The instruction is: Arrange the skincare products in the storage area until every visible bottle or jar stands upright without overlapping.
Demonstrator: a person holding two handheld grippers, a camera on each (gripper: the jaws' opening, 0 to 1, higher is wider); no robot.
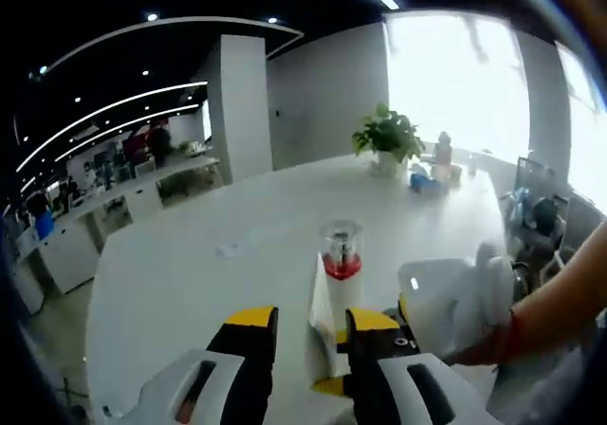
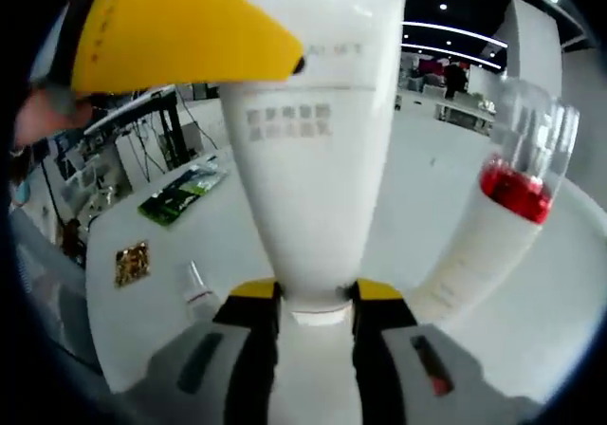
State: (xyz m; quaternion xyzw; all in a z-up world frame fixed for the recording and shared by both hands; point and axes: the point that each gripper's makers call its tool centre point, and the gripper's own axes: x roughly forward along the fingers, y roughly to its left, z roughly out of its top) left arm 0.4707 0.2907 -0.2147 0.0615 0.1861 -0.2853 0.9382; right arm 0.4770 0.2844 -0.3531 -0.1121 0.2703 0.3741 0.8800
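A white tube point(image 2: 308, 159) stands with its cap end down between the jaws of my right gripper point(image 2: 315, 297), which is shut on it. In the left gripper view the same tube point(image 1: 320, 316) shows edge-on in the gap of my left gripper point(image 1: 313, 319), whose jaws stand open on either side of its flat end. One of the left gripper's yellow fingertips point(image 2: 180, 31) shows by the tube's wide top. A white bottle point(image 1: 341, 259) with a red band and clear cap stands just behind, and the bottle point(image 2: 512, 197) is right of the tube. My right gripper point(image 1: 410, 316) comes in from the right.
The white round table point(image 1: 190, 264) carries a potted plant point(image 1: 387, 138) and small items at its far side. A green packet point(image 2: 180, 193), a gold square sachet point(image 2: 132, 262) and a small tube point(image 2: 196, 287) lie on it. A hand point(image 1: 550, 316) holds the right gripper.
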